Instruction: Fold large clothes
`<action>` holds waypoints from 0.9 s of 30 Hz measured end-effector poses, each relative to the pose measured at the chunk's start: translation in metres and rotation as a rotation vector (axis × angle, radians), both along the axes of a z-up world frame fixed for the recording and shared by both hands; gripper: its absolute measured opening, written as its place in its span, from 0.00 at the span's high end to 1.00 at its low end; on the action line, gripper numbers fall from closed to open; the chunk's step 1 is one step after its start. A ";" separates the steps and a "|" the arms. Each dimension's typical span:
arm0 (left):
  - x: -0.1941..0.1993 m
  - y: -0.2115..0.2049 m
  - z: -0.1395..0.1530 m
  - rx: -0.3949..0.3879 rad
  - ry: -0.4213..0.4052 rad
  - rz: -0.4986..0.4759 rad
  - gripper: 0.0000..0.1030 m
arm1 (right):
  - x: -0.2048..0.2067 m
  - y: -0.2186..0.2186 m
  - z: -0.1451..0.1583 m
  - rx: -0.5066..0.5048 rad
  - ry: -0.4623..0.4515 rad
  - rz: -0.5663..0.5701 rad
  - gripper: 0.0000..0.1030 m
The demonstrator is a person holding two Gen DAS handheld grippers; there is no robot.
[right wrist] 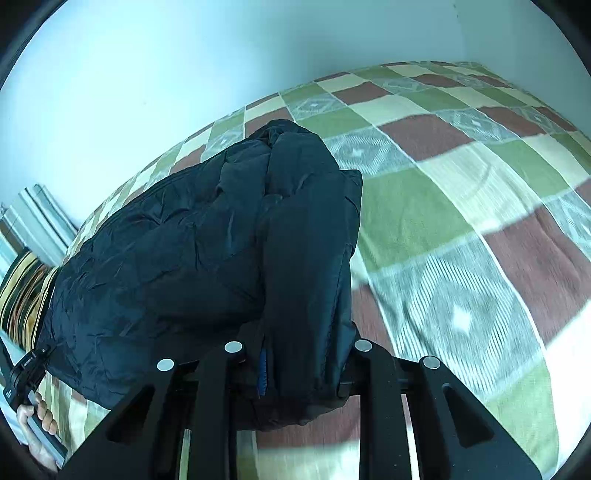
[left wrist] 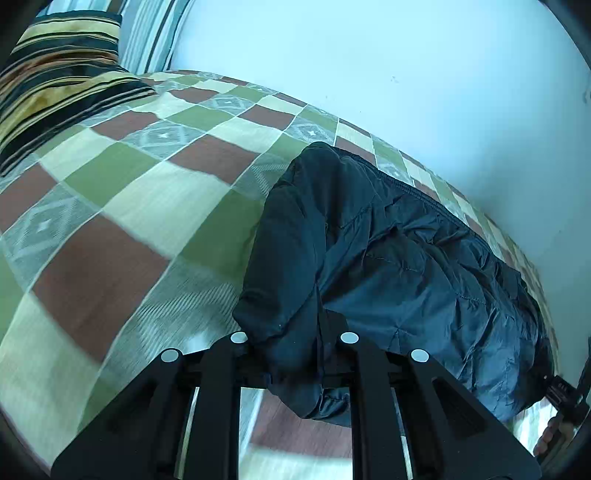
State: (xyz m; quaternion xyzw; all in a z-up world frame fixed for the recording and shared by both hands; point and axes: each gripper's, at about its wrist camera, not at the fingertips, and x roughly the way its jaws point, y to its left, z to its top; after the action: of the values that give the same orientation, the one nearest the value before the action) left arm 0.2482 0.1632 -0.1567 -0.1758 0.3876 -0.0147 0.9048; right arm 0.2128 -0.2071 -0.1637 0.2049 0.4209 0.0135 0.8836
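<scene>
Dark navy quilted fabric, a puffer jacket [left wrist: 388, 243], is being held above a bed [left wrist: 122, 206] by both grippers. No containers are being shown in either view. The bed is being covered by a checked spread of green, cream, reddish-brown and grey patterned squares. Its far edge is lying against a pale wall [left wrist: 369, 62], and striped pillows [left wrist: 55, 70] are lying at one end beside a striped curtain [left wrist: 155, 33]. Open spread is being left on the far side of each gripper, away from the jacket, while the jacket itself is lying close to the wall edge.

The left gripper [left wrist: 294, 338] is being shown with its fingers closed on a bunched fold of the jacket, which is hanging down between them. The right gripper [right wrist: 298, 346] is likewise being shown with its fingers clamped on a thick gathered fold. The jacket is being stretched between the two grippers as a creased, puffy mass, partly doubled over, with stitched seams showing and a small blue strip visible near the right fingers [right wrist: 364, 354].
</scene>
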 end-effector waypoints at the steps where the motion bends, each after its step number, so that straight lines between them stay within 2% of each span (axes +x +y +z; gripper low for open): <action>1: -0.008 0.003 -0.001 -0.001 0.001 0.002 0.86 | -0.009 0.000 0.000 0.001 0.001 0.007 0.77; 8: -0.060 0.034 -0.005 -0.026 0.013 0.042 0.86 | -0.046 0.007 -0.002 0.005 0.000 0.043 0.77; 19: -0.092 0.067 0.003 -0.020 0.011 0.095 0.86 | -0.076 0.027 0.001 0.023 0.001 0.086 0.77; 27: -0.120 0.087 0.007 -0.009 0.021 0.099 0.85 | -0.099 0.037 -0.001 0.029 0.004 0.109 0.77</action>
State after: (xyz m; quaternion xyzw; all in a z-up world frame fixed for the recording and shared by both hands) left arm 0.1279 0.2499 -0.1498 -0.1988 0.3879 0.0304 0.8995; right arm 0.1143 -0.1700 -0.1649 0.1943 0.4330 0.0672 0.8777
